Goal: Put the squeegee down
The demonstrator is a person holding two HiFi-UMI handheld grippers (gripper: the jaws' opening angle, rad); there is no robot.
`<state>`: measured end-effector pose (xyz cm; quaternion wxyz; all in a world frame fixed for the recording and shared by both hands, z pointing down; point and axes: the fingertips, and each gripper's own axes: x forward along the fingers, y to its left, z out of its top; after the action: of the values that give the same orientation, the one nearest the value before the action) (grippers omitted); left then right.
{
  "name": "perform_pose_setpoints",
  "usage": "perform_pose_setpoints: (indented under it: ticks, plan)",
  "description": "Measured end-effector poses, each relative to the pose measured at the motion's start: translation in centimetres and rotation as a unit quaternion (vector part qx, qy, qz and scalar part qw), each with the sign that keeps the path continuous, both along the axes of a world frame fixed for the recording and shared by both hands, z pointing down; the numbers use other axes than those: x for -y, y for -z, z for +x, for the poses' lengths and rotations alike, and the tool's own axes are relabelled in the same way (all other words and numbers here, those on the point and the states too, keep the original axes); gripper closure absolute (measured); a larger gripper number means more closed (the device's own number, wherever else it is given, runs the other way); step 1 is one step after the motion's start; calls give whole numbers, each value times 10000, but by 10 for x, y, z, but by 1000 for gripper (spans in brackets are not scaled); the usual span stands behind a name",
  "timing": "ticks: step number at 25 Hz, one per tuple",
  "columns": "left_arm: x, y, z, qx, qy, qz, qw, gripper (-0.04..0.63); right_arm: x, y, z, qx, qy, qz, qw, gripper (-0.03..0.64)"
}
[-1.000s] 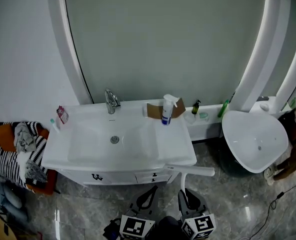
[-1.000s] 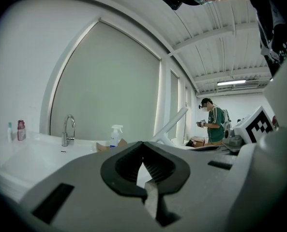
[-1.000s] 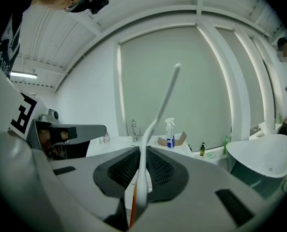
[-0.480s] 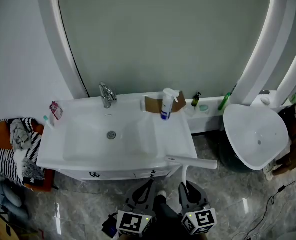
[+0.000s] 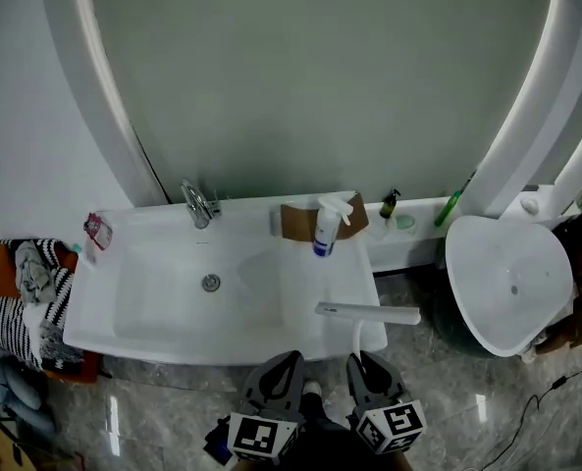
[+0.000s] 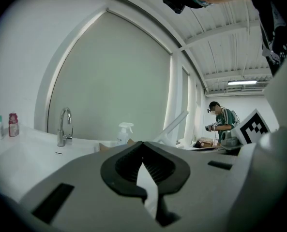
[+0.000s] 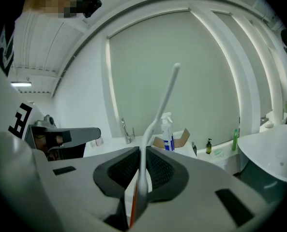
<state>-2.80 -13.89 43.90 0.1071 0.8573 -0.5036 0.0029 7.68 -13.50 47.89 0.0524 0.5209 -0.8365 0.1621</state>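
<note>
Clamping the squeegee (image 5: 369, 313), right gripper (image 5: 361, 359) hovers beside sink (image 5: 153, 346).

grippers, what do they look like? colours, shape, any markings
The left gripper and right gripper look alike. Each has a smooth light grey shell with dark rectangular slots, narrowing to pointed tongs lined with black ribbed pads. At the end nearest the person, each carries a white cube printed with black square markers.

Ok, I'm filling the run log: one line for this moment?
left gripper: shut, empty | right gripper: shut on squeegee | squeegee: over sink front-right corner
</note>
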Motion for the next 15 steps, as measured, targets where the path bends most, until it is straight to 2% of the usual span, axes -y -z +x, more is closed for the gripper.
perform_pose_setpoints:
  ticks: [4, 9, 15]
  plan:
    - [29, -1, 5, -30, 132, -36, 9999, 591, 32, -9, 13, 193, 23, -218, 9996, 561]
    - [50, -11, 11, 205, 225, -184, 9994, 591, 56, -16, 25, 279, 127, -330, 9990, 561]
    - [70, -7, 16, 41, 361, -66, 9993, 591, 76, -23, 29, 334, 192, -436, 9983, 561]
